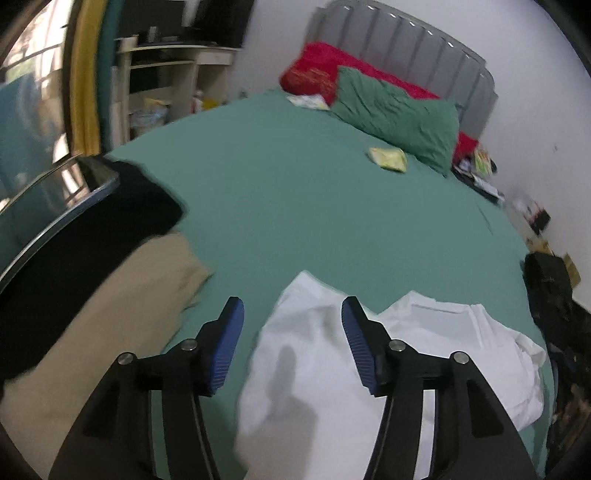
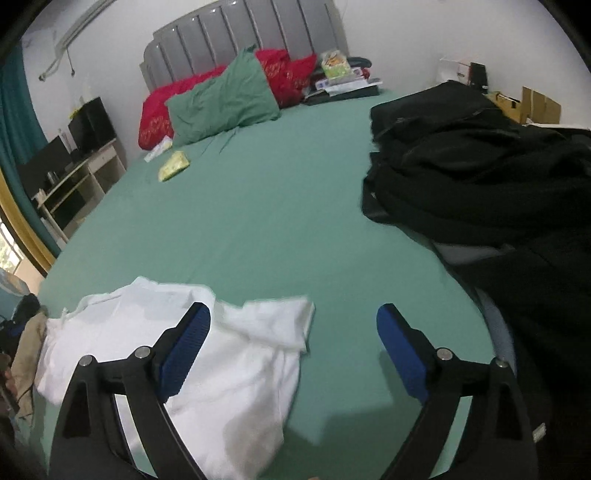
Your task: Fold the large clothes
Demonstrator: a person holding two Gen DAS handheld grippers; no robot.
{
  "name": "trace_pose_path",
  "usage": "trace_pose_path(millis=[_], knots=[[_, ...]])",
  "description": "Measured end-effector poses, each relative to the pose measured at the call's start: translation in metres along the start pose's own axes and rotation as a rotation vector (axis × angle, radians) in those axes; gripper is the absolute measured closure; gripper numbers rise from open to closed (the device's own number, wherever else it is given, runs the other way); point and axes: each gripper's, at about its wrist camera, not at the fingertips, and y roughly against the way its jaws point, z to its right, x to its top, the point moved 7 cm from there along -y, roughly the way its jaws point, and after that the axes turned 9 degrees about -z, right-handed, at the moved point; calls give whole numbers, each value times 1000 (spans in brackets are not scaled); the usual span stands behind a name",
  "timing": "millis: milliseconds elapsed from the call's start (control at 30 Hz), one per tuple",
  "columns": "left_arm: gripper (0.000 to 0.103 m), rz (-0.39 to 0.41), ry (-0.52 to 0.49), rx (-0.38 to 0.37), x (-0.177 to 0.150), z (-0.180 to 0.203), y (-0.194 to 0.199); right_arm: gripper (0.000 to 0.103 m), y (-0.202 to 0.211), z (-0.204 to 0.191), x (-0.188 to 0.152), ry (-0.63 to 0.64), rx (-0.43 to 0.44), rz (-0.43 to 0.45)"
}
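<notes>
A white garment (image 1: 317, 354) lies rumpled on the green bed sheet (image 1: 295, 199), near the foot of the bed. My left gripper (image 1: 292, 309) hovers over its left part, jaws open, nothing pinched between the blue pads. In the right wrist view the same white garment (image 2: 236, 350) spreads under and left of my right gripper (image 2: 293, 315), whose jaws stand wide open and hold nothing. Its left pad (image 2: 184, 350) is above the cloth, its right pad (image 2: 402, 354) above bare sheet.
A tan garment (image 1: 110, 325) and a black one (image 1: 122, 206) lie at the bed's left side. A pile of black clothes (image 2: 480, 177) covers the right side. Green pillow (image 2: 225, 99), red pillows (image 2: 159, 107) and a yellow packet (image 2: 173, 166) sit near the grey headboard (image 2: 236, 33).
</notes>
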Motion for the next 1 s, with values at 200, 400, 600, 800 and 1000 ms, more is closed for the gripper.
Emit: trace_pose_path(millis=[200,400,600,800,1000], knots=[[40,-175,-38,-70,-73,3,-12,11,-5,-3,-66,-102,142,-121],[38,-237,-145,3,-112,19,-35,11,-32,-37,-105,-54,212,-201],[62,-257,-224,58,-113,33,-38,88,-41,-44,-105,-49,221,-238],[91,-280,-251,18,-113,45,-17,94,-23,-49,-106,-15,255,-236],[91,-306,-227,-17,-134,45,28,94,18,-45,-115,-14,232,-219]])
